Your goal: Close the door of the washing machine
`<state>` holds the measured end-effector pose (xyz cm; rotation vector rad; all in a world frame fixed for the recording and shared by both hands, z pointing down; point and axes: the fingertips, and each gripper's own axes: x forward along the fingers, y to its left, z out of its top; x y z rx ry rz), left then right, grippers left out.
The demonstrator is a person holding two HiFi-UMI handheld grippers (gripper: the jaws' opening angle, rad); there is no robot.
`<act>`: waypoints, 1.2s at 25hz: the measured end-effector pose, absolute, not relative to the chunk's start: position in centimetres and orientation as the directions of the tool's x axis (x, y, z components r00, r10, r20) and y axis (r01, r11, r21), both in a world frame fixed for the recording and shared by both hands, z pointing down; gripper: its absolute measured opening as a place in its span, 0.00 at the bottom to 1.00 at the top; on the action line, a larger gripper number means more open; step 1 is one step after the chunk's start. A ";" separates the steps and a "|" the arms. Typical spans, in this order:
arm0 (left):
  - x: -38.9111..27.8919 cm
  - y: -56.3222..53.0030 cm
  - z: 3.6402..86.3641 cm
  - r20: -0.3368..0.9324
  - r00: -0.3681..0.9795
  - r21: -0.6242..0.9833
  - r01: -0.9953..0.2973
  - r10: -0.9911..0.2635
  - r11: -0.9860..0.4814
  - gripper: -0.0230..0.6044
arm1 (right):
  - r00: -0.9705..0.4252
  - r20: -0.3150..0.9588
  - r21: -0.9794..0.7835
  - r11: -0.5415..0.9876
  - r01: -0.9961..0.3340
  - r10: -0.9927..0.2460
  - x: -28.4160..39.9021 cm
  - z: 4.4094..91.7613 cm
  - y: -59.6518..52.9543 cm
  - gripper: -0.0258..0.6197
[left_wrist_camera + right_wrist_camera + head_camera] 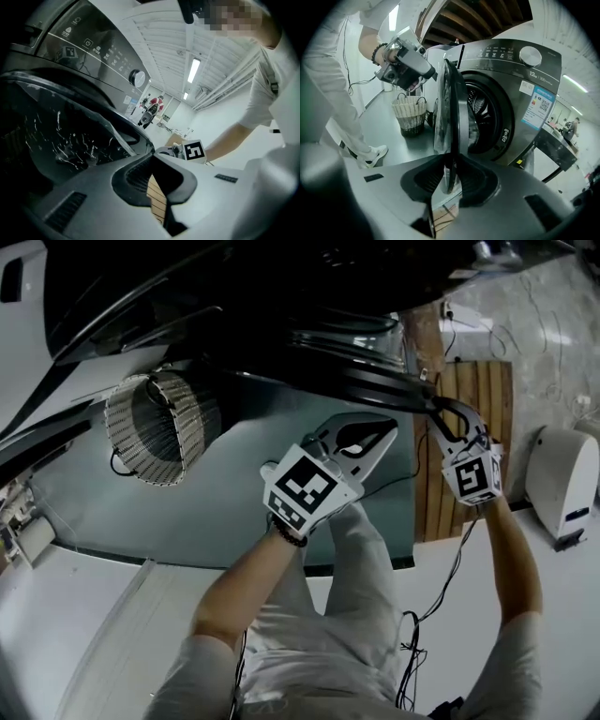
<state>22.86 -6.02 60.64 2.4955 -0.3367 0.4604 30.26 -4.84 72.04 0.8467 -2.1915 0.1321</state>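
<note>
We think this is a big white work room or lab: we see a washing machine [511, 84], long ceiling lights [193, 70] and cables [410, 652] on the floor [94, 634].

I see white short sleeves [192, 676] and pale trousers [361, 615]. A dark beaded bracelet [289, 536] rings the left wrist.

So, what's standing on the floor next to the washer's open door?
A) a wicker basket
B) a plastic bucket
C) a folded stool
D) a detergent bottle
A: the right gripper view shows a wicker basket with handles standing just beyond the edge-on open door.
</note>
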 end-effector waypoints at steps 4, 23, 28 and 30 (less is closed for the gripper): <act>23.8 -7.5 60.9 0.383 0.914 0.486 -0.319 -0.130 -0.814 0.04 | -0.474 0.701 0.201 0.785 -0.586 -0.533 31.5 72.2 -6.9 0.20; 26.7 -13.5 61.2 0.333 0.928 0.460 -0.315 -0.167 -0.830 0.04 | -0.454 0.705 0.262 0.795 -0.547 -0.545 34.0 72.5 -15.4 0.23; 27.2 -15.0 61.2 0.321 0.928 0.454 -0.324 -0.187 -0.830 0.04 | -0.444 0.699 0.281 0.786 -0.550 -0.560 34.2 72.5 -17.1 0.24; 27.3 -15.5 61.2 0.321 0.927 0.444 -0.330 -0.196 -0.833 0.04 | -0.441 0.698 0.282 0.783 -0.555 -0.564 34.4 72.6 -17.4 0.24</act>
